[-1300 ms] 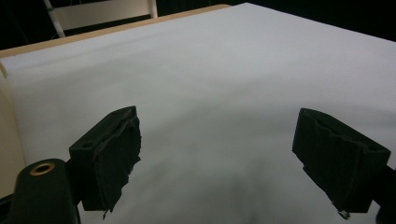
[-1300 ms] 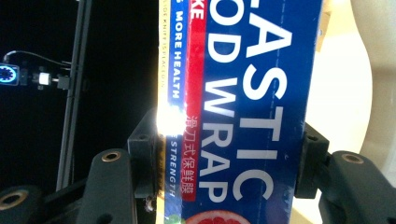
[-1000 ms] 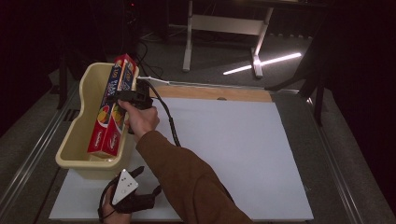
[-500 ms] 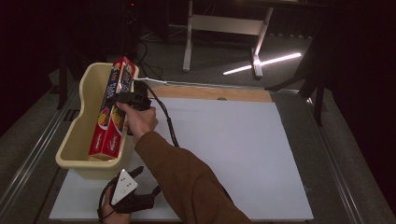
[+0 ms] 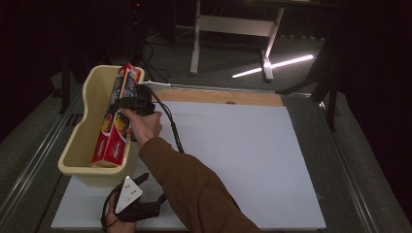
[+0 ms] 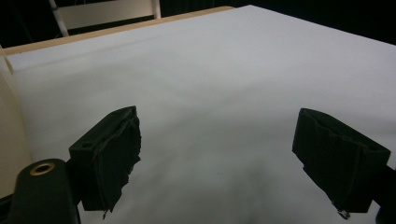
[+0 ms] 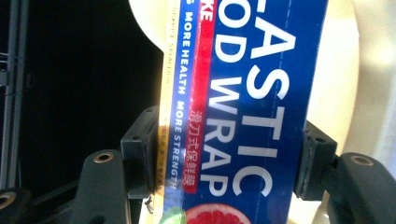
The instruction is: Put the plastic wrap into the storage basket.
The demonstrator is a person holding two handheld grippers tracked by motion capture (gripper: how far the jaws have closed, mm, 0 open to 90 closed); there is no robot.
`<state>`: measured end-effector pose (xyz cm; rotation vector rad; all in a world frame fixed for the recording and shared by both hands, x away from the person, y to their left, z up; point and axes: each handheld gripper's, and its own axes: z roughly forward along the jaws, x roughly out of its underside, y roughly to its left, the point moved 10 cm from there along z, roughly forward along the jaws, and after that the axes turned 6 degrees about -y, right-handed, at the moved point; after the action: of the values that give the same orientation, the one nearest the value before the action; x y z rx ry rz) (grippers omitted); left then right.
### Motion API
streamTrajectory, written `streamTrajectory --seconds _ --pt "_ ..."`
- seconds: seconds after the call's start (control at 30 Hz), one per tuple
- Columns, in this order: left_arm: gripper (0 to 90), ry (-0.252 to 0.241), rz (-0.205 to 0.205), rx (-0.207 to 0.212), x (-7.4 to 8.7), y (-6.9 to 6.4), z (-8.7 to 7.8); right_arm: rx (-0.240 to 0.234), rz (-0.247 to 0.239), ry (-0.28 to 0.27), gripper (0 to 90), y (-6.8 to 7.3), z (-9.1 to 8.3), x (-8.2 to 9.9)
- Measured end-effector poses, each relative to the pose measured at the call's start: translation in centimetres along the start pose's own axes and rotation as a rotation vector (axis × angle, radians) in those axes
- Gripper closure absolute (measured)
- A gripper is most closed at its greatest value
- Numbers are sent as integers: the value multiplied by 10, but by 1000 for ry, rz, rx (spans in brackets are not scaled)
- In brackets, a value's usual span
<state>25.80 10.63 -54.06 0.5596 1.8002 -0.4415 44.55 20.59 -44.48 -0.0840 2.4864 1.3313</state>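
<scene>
A long plastic wrap box point(image 5: 114, 131), blue and red with fruit pictures, lies slanted in a cream plastic tub point(image 5: 80, 141), its far end resting on the tub's far rim. My right gripper point(image 5: 125, 103) reaches over the tub's right wall with its jaws across the box. In the right gripper view the box point(image 7: 243, 93) sits between the two pads point(image 7: 148, 154), which touch its sides; the jaws have just been opening slightly. My left gripper point(image 5: 151, 189) rests low at the front left, jaws wide open over the white sheet point(image 6: 224, 84) with nothing between them.
The tub stands at the left edge of a white sheet point(image 5: 252, 155) that covers most of the table. A wooden strip point(image 5: 223, 97) runs along the far edge. Metal rails border the table on both sides. The right gripper's cable point(image 5: 172, 126) trails over the sheet.
</scene>
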Motion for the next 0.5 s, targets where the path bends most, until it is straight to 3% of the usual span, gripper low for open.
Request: streamTrajectory --seconds 0.1,0.2,0.33,0.5 --pt "153 0 1 1 0 0 0 32 -11 -3 337 -3 -1 -1" --pt "153 2 1 0 0 0 1 -35 -1 -28 361 9 -10 -6" --pt "153 4 4 1 0 0 1 -38 -38 -32 389 19 -20 -9" --pt "153 1 0 -5 0 1 0 -12 -87 -16 400 12 -26 -8"
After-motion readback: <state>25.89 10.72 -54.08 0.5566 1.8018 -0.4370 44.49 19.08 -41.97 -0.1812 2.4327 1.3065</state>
